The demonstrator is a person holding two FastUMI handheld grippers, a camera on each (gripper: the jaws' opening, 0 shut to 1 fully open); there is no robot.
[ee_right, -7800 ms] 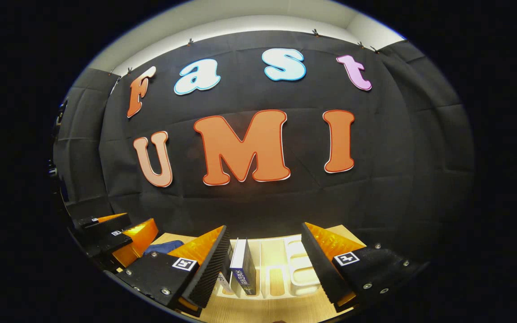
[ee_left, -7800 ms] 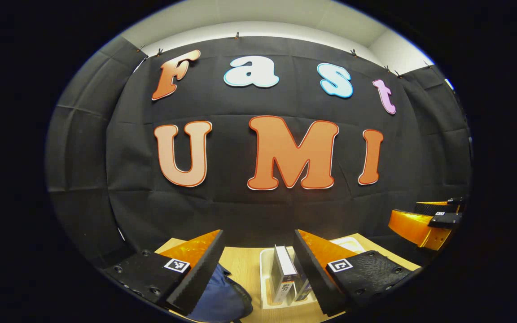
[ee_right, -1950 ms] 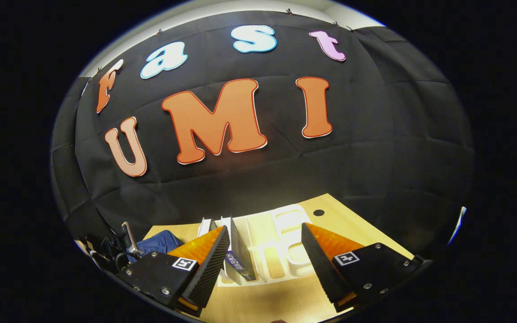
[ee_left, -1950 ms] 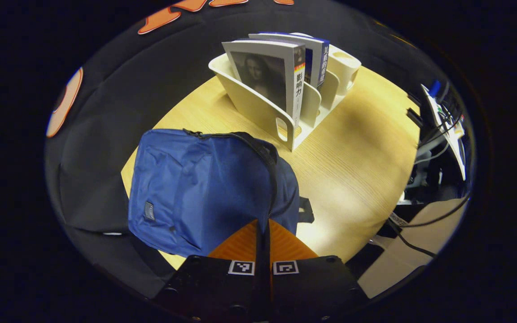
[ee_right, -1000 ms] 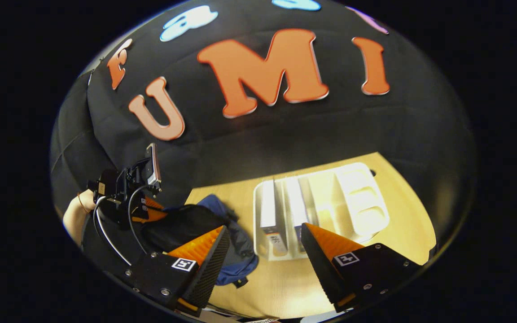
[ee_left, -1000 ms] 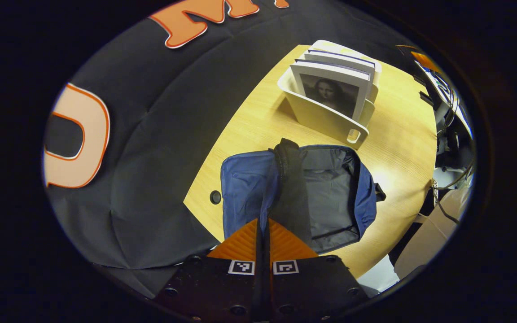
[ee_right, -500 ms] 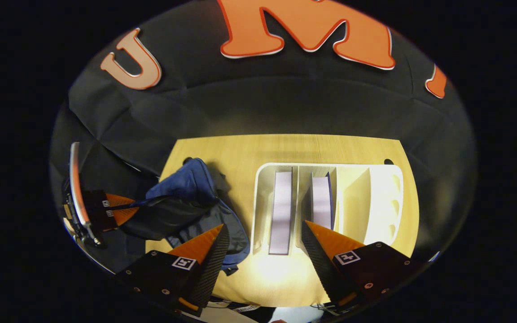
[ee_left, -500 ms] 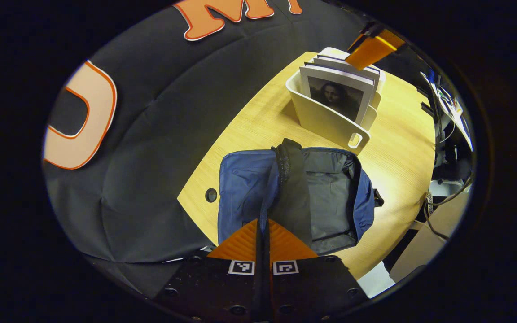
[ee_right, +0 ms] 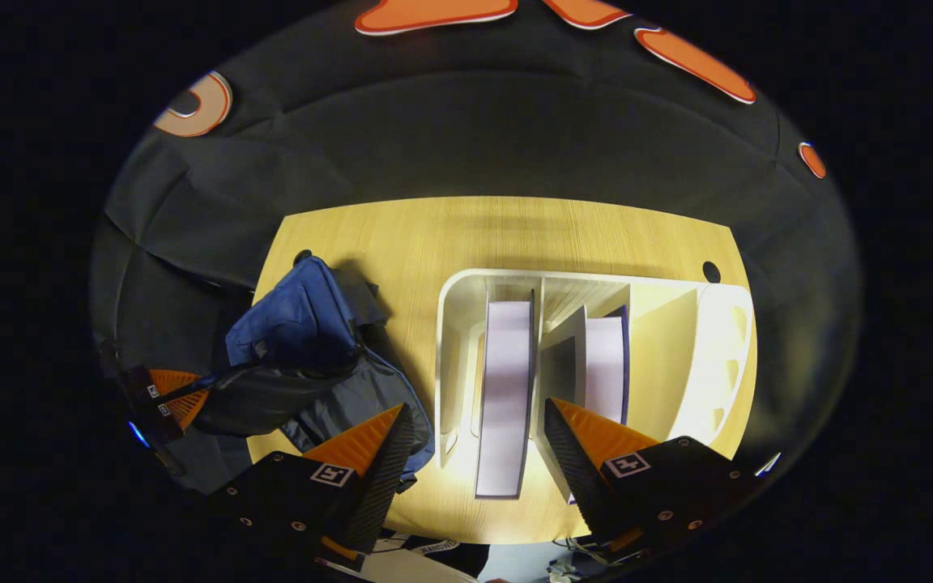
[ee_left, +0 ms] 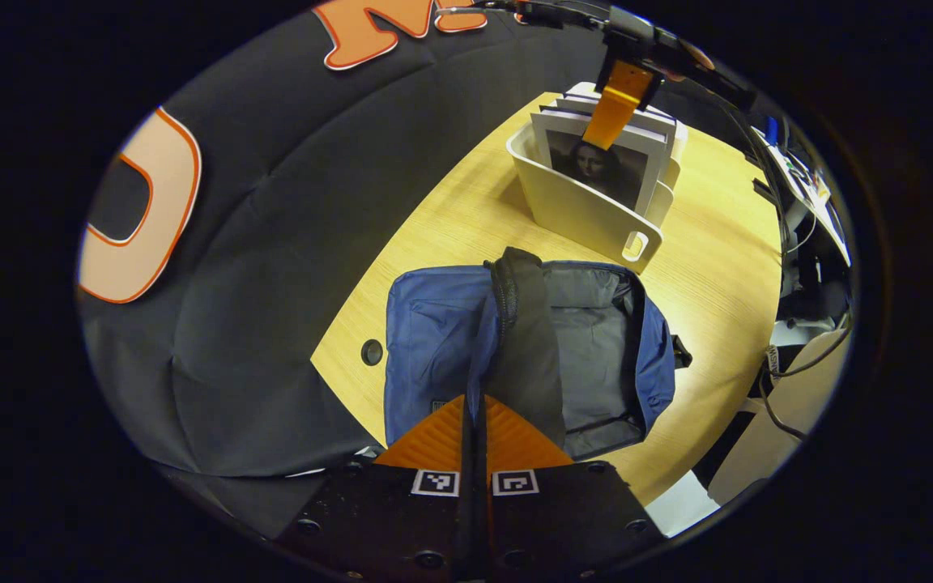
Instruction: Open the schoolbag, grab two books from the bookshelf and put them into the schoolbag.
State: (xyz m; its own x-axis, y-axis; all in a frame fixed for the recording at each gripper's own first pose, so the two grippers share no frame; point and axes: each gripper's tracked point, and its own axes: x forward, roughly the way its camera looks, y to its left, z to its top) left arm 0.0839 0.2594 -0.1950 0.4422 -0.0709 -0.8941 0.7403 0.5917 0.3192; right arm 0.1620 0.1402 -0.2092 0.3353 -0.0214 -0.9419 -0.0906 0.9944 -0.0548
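The blue schoolbag (ee_left: 434,340) lies open on the wooden table, its grey lining (ee_left: 596,340) showing. My left gripper (ee_left: 475,398) is shut on the bag's dark flap (ee_left: 525,340) and holds it lifted. Past the bag stands a white bookshelf (ee_left: 580,214) with two upright books. In the right gripper view I look straight down: my right gripper (ee_right: 479,441) is open above the bookshelf (ee_right: 450,324), its fingers either side of the left book (ee_right: 507,380). The second book (ee_right: 604,368) stands one slot to the right. The schoolbag (ee_right: 296,324) lies left of the shelf, and the left gripper (ee_right: 167,397) holds its flap.
The table (ee_left: 466,219) has a cable hole (ee_left: 371,352) near the bag and a round hole (ee_right: 710,271) behind the shelf. Cables and equipment (ee_left: 798,243) hang off the table's right side. Black cloth borders the table's back and left.
The right gripper has come lower over the bookshelf, so the left book now sits between its open fingers. The left gripper still holds the lifted flap, hardly moved.
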